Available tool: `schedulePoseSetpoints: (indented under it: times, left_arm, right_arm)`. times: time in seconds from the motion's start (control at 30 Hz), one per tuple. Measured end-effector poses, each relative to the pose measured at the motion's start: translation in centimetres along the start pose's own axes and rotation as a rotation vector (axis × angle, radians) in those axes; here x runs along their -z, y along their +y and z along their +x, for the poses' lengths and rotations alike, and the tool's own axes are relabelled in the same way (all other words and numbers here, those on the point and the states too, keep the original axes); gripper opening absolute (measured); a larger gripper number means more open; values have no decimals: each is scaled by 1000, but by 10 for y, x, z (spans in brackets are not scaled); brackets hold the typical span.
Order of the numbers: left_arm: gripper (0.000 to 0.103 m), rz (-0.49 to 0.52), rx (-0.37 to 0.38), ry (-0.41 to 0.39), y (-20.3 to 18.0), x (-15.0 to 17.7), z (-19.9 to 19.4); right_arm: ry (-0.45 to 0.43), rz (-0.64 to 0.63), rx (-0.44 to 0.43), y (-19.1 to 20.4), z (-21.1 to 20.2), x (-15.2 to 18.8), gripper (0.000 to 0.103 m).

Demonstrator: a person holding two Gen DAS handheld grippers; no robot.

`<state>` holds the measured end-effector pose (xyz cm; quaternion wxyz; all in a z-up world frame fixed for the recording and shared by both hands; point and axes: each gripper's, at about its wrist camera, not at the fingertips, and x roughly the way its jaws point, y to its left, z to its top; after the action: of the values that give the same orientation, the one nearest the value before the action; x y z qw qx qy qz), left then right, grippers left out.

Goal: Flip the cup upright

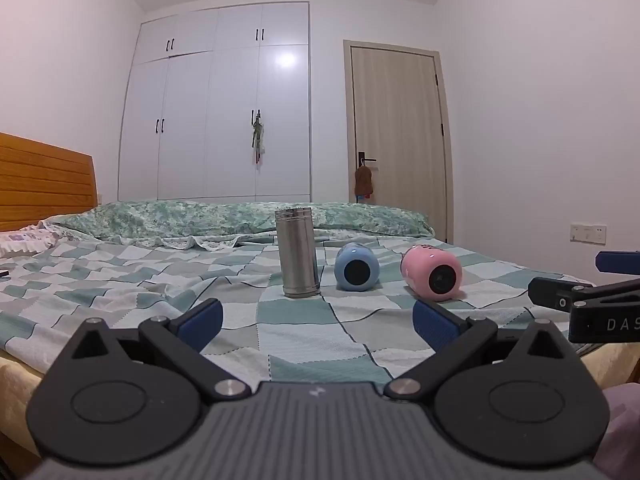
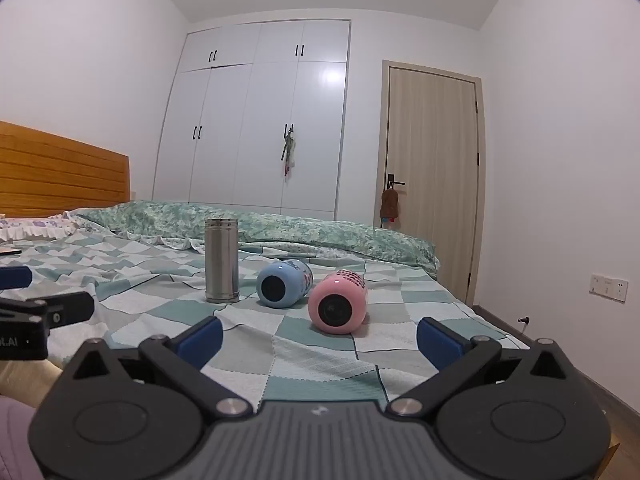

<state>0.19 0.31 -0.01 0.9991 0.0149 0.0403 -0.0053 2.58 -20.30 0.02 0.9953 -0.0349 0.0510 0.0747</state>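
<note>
Left wrist view: the left gripper (image 1: 318, 322) hangs over the bed's (image 1: 120, 280) near edge, jaws spread and empty. Mid-bed, a steel cup (image 1: 298, 252) stands beside a blue cup (image 1: 357, 267) and pink cup (image 1: 434, 274) lying on their sides.

Right wrist view: the right gripper (image 2: 320, 338) is likewise spread, nearest the pink cup (image 2: 338, 308). On soft bedding, a nudged cup could roll away, or topple once stood up.

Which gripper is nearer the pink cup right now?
Right. The pink cup lies on its side almost straight ahead of the open right gripper. From the open left gripper, it sits off to the right, beyond the blue cup.
</note>
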Motion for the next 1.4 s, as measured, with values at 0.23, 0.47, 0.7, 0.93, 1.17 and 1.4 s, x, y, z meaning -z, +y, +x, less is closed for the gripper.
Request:
schedulePoseSetpoints:
  times: [0.23, 0.47, 0.7, 0.93, 1.17, 1.4]
  left_arm:
    - [103, -1, 0, -1, -4, 0, -2]
    - [103, -2, 1, -1, -1, 0, -3]
    - [103, -5, 1, -1, -1, 1, -5]
    - [103, -7, 1, -1, -1, 1, -6]
    - [103, -8, 1, -1, -1, 1, -6]
    - [103, -9, 2, -1, -2, 0, -5]
  right_arm:
    - [2, 0, 1, -1, 1, -1, 103]
    - [2, 0, 1, 0, 0, -1, 103]
    - [2, 0, 1, -1, 0, 0, 103]
    - [2, 0, 1, 0, 0, 0, 103]
    - [2, 0, 1, 0, -1, 0, 103]
    - [2, 0, 1, 0, -1, 0, 103]
